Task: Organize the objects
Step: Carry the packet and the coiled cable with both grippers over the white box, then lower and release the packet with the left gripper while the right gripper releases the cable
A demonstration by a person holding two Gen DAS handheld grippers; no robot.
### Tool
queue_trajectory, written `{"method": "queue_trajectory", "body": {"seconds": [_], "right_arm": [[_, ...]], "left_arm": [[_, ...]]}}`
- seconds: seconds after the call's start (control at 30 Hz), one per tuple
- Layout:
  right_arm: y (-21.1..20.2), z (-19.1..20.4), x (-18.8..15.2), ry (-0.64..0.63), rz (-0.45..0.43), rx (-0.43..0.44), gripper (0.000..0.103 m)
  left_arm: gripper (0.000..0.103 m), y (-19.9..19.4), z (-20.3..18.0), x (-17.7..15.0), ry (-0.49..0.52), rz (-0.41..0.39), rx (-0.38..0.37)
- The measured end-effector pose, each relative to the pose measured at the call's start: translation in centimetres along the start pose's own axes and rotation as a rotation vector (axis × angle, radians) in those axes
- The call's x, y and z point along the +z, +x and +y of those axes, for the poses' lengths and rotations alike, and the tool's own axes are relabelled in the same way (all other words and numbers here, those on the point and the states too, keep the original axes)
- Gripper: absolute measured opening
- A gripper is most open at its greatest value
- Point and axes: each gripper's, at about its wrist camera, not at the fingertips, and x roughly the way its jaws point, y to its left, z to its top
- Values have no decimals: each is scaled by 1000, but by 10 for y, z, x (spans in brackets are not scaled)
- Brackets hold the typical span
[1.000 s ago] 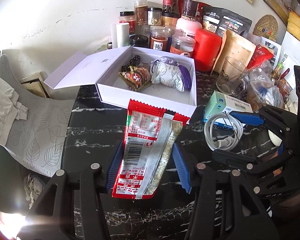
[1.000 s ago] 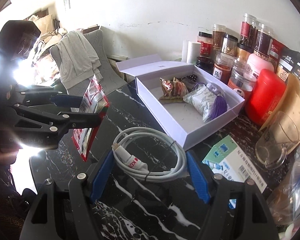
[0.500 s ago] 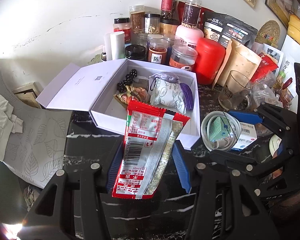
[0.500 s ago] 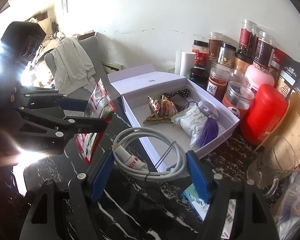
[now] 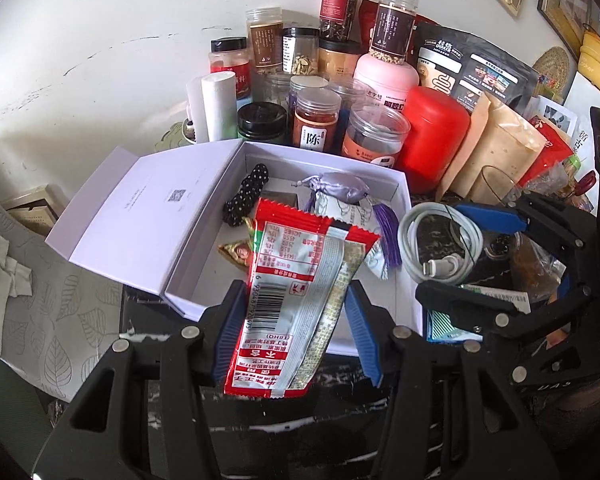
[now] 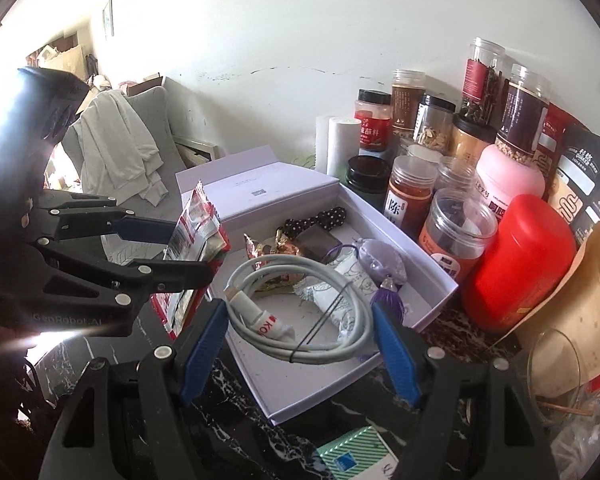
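Red-and-silver snack packet [image 5: 296, 300] and coiled white cable [image 6: 300, 312], each clamped in a claw above the open white box [image 5: 400, 184].

Left claw [image 5: 292, 328] pinches the packet at the box's near wall; right claw [image 6: 300, 344] grips the cable over its near right corner. Best lower each over bare box floor, clear of the purple pouch [image 6: 380, 260] and wrapped sweets [image 6: 272, 252], before letting go. Beyond the box, jars [image 5: 316, 120] and a red canister [image 5: 436, 136] crowd the black marble desk [image 6: 228, 376] against a white wall.
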Motion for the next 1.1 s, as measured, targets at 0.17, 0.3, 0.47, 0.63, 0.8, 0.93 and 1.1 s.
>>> {"method": "queue_trajectory", "body": {"seconds": [0.17,0.3,0.47,0.63,0.8,0.93,1.1], "right_arm": [[19,-15,12,18,-4,-2,74],[34,-26,18,45,-1,1,74],[53,-37,27,71,5,-6,74],[67,-47,35,93,6,-14,74],[83,-59,37,126,26,-38,74],[95,-68,37,148,44,-60,74],[104,-75,37,162,58,-77,74]], "left_arm": [[48,21,9,16,-7,6,-8],[48,41,20,26,-18,20,-1],[47,60,29,41,-16,18,-4],[47,85,32,55,-9,34,-16],[46,114,32,63,-3,55,-22],[46,128,28,69,15,45,-4],[46,142,28,77,8,20,12]]}}
